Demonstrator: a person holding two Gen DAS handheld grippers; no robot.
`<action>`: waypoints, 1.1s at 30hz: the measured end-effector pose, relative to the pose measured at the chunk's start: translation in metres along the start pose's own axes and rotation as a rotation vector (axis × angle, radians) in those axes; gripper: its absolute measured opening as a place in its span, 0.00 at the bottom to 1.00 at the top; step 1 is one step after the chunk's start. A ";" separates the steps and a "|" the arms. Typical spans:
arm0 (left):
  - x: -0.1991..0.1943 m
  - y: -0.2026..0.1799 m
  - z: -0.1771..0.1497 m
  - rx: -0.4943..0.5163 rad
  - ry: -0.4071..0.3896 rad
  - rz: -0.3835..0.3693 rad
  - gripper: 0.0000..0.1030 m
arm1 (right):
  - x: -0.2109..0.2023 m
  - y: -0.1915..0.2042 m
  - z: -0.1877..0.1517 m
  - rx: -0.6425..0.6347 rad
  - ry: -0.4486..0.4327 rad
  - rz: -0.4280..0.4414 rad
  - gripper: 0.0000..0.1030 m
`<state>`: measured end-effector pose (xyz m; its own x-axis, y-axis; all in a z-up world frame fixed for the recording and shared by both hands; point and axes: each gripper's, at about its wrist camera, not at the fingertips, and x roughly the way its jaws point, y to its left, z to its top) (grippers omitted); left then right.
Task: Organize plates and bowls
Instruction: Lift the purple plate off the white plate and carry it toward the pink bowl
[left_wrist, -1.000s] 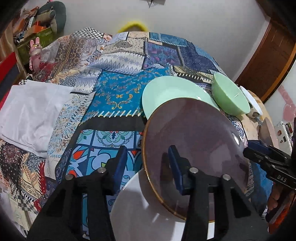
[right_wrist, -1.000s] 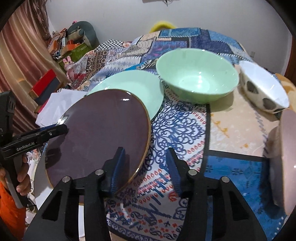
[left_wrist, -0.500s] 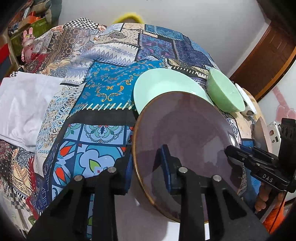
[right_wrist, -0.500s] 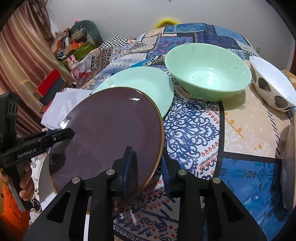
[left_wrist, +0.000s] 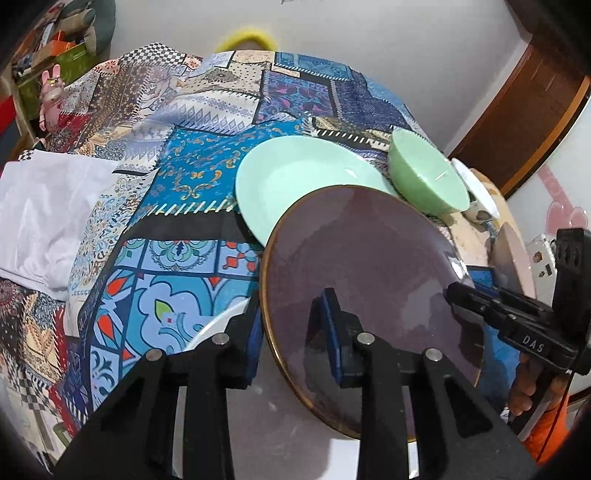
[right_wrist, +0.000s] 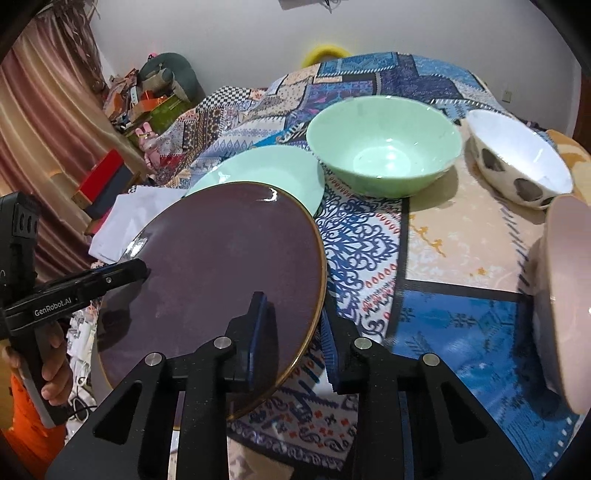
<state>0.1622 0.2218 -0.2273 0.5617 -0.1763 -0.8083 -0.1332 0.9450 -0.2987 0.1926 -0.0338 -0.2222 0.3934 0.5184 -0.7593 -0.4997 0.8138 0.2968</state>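
Note:
A dark purple plate with a gold rim (left_wrist: 369, 258) (right_wrist: 221, 266) is held tilted above a white plate (left_wrist: 280, 424). My left gripper (left_wrist: 291, 332) is shut on its left rim. My right gripper (right_wrist: 291, 325) is shut on its right rim, and it also shows in the left wrist view (left_wrist: 461, 291). A mint green plate (left_wrist: 299, 177) (right_wrist: 266, 173) lies on the patterned cloth behind. A green bowl (right_wrist: 384, 144) (left_wrist: 424, 173), a white spotted bowl (right_wrist: 517, 162) and a pink bowl (right_wrist: 569, 295) stand to the right.
A patchwork cloth (left_wrist: 177, 206) covers the surface. A folded white cloth (left_wrist: 44, 206) lies at the left. Clutter and a toy rabbit (left_wrist: 51, 92) stand at the far left. A wooden door (left_wrist: 524, 114) is at the right.
Both grippers have closed onto the purple plate's rim, and the plate has lifted and tilted a little over the white plate.

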 end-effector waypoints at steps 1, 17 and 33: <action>-0.002 -0.002 0.000 -0.001 -0.003 -0.004 0.28 | -0.003 -0.001 0.000 -0.001 -0.004 -0.001 0.25; -0.038 -0.060 -0.018 0.028 -0.030 -0.035 0.28 | -0.062 -0.023 -0.018 0.007 -0.088 -0.039 0.24; -0.026 -0.124 -0.045 0.080 0.048 -0.065 0.28 | -0.084 -0.074 -0.052 0.063 -0.080 -0.074 0.24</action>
<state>0.1271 0.0964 -0.1917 0.5268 -0.2492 -0.8126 -0.0310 0.9498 -0.3113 0.1562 -0.1510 -0.2102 0.4889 0.4731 -0.7329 -0.4180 0.8645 0.2792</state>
